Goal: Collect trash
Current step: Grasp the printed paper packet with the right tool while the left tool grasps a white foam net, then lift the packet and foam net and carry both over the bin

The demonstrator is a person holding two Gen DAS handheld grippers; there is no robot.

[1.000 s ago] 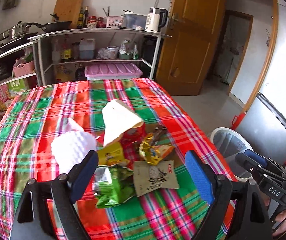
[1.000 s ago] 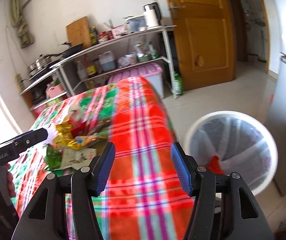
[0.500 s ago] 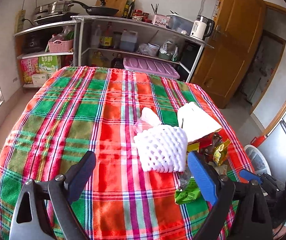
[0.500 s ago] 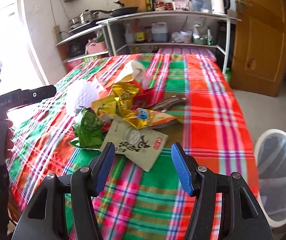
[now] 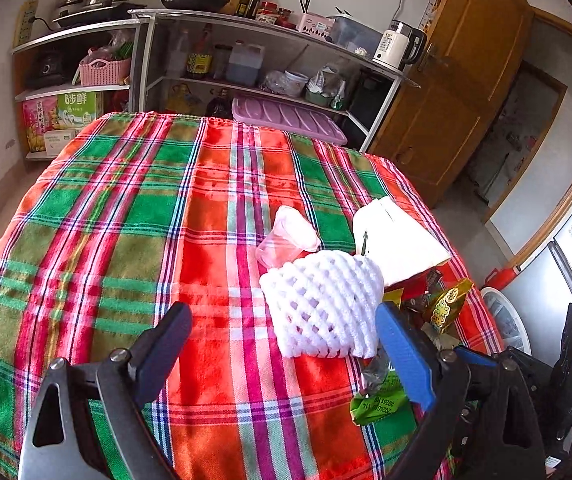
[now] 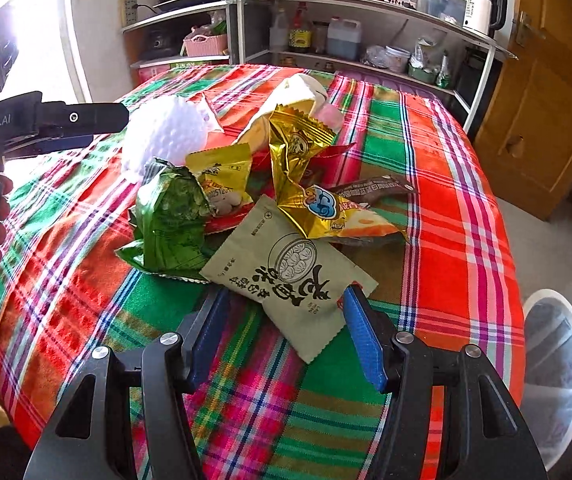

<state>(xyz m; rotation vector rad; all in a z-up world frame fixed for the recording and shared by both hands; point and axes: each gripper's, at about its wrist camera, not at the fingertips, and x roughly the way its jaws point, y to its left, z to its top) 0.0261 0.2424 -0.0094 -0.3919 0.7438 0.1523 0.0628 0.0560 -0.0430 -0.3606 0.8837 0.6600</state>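
Observation:
A heap of trash lies on the plaid tablecloth. In it are a white foam net, a clear plastic cup and a white paper bag. My left gripper is open just above the cloth, and the foam net lies ahead between its fingers, close to the right one. My right gripper is open too. The near corner of a pale green packet reaches in between its fingertips, untouched by the pads. Behind it lie a green wrapper, a gold wrapper and a yellow packet.
A white-lined trash bin stands on the floor off the table's right edge. Metal shelves with pans, bottles and a kettle line the far wall beside a wooden door. A purple box lid sits behind the table.
The left gripper swung left from the wrapper heap to face the foam net and sank. The right gripper turned from the bin to the heap and closed in on the pale green packet.

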